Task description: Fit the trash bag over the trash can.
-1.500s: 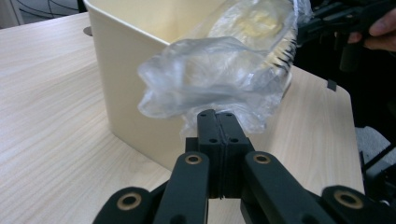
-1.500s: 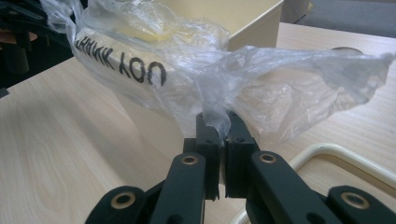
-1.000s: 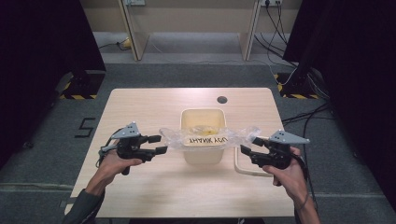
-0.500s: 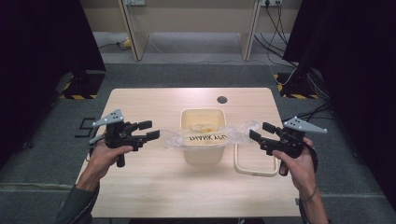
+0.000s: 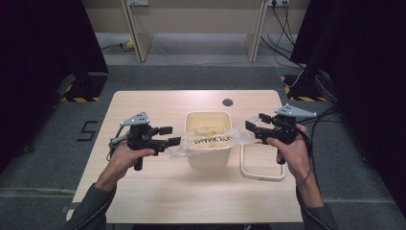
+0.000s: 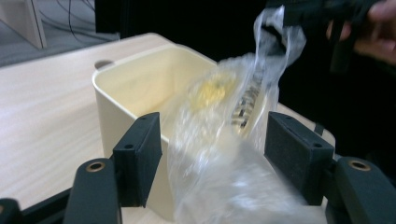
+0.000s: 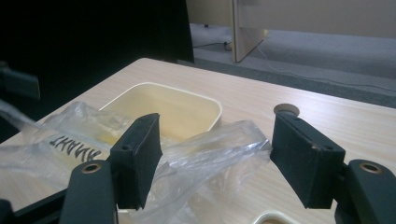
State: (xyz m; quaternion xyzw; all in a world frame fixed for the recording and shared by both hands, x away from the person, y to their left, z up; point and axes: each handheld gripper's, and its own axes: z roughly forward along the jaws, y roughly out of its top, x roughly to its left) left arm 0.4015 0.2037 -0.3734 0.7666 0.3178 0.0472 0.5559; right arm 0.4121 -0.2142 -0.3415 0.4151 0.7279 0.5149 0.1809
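A cream plastic bin [image 5: 208,155] stands mid-table, and a clear bag with black lettering [image 5: 208,140] lies draped across its near rim. My left gripper [image 5: 174,135] hovers at the bag's left end. In the left gripper view the bag [image 6: 219,140] hangs loosely between the pads of my left gripper [image 6: 215,140], untouched, with the bin [image 6: 135,79] behind. My right gripper [image 5: 253,122] is at the bag's right end. There too, the film [image 7: 205,154] runs between my right gripper's [image 7: 215,140] spread jaws without being pinched. Both pairs of jaws have just been opening.
A white rectangular frame [image 5: 262,175] lies flat on the table to the right of the bin, under my right hand. A round cable hole [image 5: 228,102] sits near the table's far edge. Cables trail over the floor at the far right.
Both grippers have lifted and their jaws stand wider. The left one swung out to the left, then came back to the bag's end. The right one drew up and away. The bag still lies on the bin.
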